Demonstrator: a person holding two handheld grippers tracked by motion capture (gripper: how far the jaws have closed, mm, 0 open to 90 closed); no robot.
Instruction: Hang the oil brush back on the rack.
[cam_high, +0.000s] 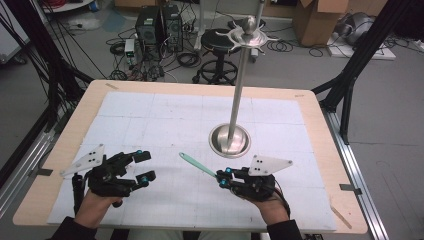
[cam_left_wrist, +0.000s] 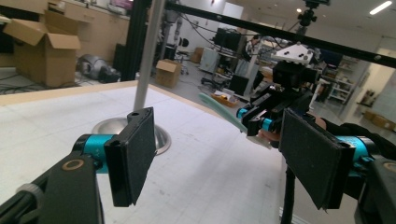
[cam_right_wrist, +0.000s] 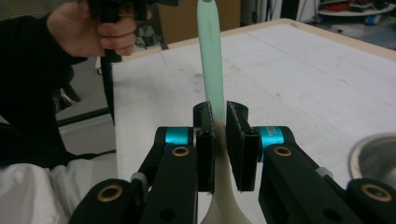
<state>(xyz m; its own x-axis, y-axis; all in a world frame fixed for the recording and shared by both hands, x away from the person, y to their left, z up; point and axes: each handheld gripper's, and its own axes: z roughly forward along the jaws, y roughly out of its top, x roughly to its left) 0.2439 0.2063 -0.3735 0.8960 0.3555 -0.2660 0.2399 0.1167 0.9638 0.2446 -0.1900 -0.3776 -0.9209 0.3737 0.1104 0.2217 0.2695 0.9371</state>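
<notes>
High view: a wooden table (cam_high: 320, 117) carries a white gridded mat (cam_high: 165, 120). On the mat, right of centre, a round steel base (cam_high: 229, 140) holds an upright pole (cam_high: 238, 90) topped by a hooked metal crown (cam_high: 248, 36). The left gripper (cam_high: 143, 166), held at the near left, has its jaws spread wide with nothing between them. The right gripper (cam_high: 224, 176), at the near right, is clamped on a spoon (cam_high: 197, 165) whose mint-green handle slants up and left over the mat, just in front of the base but apart from it. Beyond the table stand a black stool (cam_high: 219, 47), computer towers (cam_high: 159, 25), loose cables and cardboard boxes (cam_high: 320, 20) on the floor.

Left gripper view: the two black pads (cam_left_wrist: 135, 154) stand far apart, empty. Between them, farther off, the right gripper (cam_left_wrist: 254, 122) holds the spoon (cam_left_wrist: 222, 109) pointing left above the mat (cam_left_wrist: 205, 168). The pole (cam_left_wrist: 148, 51) and its base (cam_left_wrist: 161, 135) rise behind the left pad, which hides part of the base.

Right gripper view: the jaws pinch the spoon (cam_right_wrist: 211, 65) where the green handle meets a cream-coloured lower part; the handle runs straight up. The other hand (cam_right_wrist: 100, 30) grips its tool at upper left. The base's rim (cam_right_wrist: 373, 158) shows at the right edge.
</notes>
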